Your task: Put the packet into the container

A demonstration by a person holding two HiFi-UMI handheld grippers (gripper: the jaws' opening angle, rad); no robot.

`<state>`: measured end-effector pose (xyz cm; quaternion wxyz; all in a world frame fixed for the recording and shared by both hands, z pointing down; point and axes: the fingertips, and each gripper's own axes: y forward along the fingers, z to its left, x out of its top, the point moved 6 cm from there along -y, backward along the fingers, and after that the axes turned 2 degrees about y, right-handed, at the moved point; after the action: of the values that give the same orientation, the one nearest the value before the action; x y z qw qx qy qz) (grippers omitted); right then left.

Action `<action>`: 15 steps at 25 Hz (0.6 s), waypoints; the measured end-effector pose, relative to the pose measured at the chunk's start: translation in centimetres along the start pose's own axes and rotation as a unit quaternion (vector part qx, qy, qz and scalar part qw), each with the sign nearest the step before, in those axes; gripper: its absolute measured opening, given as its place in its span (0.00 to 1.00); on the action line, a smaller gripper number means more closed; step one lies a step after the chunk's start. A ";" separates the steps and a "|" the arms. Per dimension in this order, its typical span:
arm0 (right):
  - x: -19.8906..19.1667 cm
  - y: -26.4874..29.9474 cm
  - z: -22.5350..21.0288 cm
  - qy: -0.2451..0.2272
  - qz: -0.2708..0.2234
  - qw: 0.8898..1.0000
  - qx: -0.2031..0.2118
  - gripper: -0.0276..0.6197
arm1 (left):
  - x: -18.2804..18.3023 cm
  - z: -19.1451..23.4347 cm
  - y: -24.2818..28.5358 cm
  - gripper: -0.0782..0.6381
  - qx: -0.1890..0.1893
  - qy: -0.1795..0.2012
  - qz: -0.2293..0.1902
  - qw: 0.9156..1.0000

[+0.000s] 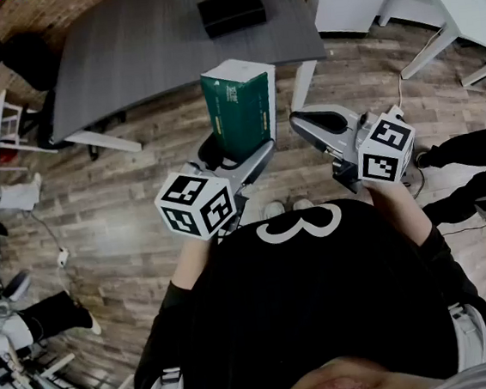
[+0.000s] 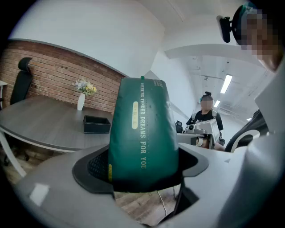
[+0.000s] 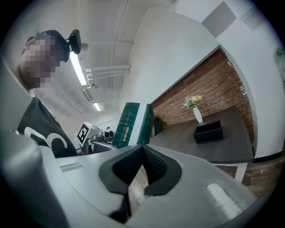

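Overhead, head view: green packet [image 1: 238, 108] held upright, pinched in left gripper [image 1: 237, 151] above floor [image 1: 123, 202], short of grey table [image 1: 126, 63]; black container [image 1: 231, 11] seen near tabletop's far edge. Left gripper view: packet clamped between wide-set jaws. Right gripper view: right gripper [image 3: 142, 156] empty, jaws pressed together; vase [image 3: 197, 115] seen near container on tabletop.

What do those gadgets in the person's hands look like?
Each hand carries a light grey plastic tool: the left gripper and right gripper. Both have two jaws lined with black ribbed pads, and a white cube printed with black square markers at the back. The person wears a black top.
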<state>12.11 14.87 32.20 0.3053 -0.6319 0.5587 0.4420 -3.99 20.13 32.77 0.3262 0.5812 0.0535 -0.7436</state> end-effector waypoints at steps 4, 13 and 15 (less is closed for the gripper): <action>0.0 0.3 0.4 -0.004 0.000 1.000 -0.001 0.05 | -0.3 0.2 -0.1 0.72 -0.002 0.000 0.007 1.000; -0.7 0.4 -0.1 -0.009 -0.005 1.000 -0.018 0.05 | -0.5 0.6 0.1 0.72 -0.009 0.007 0.002 1.000; -0.8 0.4 -0.4 -0.007 -0.007 1.000 -0.020 0.05 | -0.6 0.8 0.2 0.72 -0.010 0.010 0.007 1.000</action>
<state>11.78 14.75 33.15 0.2998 -0.6386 0.5432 0.4553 -4.46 19.85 33.68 0.3366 0.5860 0.0601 -0.7347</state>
